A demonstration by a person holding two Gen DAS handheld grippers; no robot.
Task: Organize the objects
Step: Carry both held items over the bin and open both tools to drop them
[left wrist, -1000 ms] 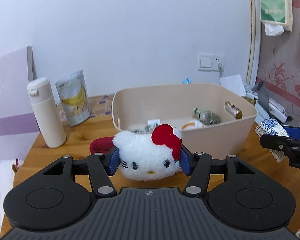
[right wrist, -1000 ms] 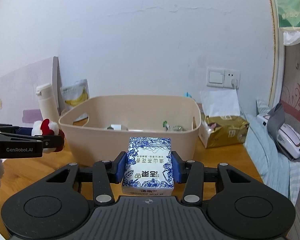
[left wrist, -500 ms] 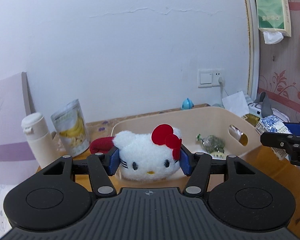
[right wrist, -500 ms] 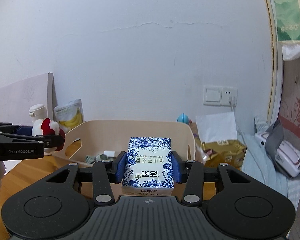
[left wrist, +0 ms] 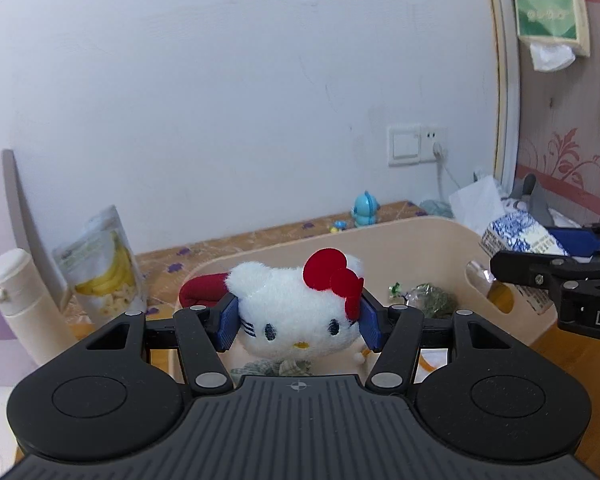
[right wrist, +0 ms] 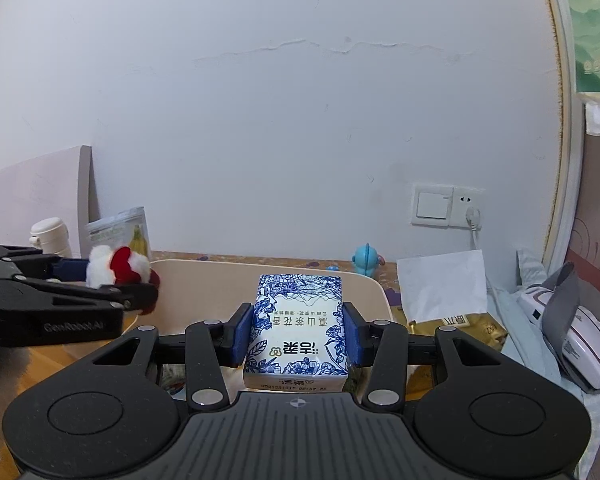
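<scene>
Beige plastic bin [left wrist: 428, 236] on wooden table [left wrist: 572, 364], rim filling mid-frame in both wrist views; cut-out handle on its right wall. Inside: green crinkled wrapper [left wrist: 432, 300] and a few small items too hidden to name.

Left gripper [left wrist: 298, 326] clamped on white cat plush [left wrist: 296, 316] with red bow, blue pads pressed into both sides of its head; plush held in the air over the bin's near-left part, clear of the contents. Same plush seen side-on from the right wrist view [right wrist: 116, 270], above the bin's left rim.

Right gripper [right wrist: 296, 338] closed on blue-and-white floral tissue pack [right wrist: 298, 328], pads tight on its long sides, print upside down toward the camera; pack held above the bin's near edge, right of the plush, apart from it.

Left of bin: cream bottle [left wrist: 16, 304], upright; banana-chip pouch [left wrist: 100, 264] leaning near the wall. Behind bin: small blue toy figure [left wrist: 366, 208]. Right: gold tissue box [right wrist: 456, 320] with white sheet standing out of it. Wall switch and socket [right wrist: 448, 206], plug inserted.
</scene>
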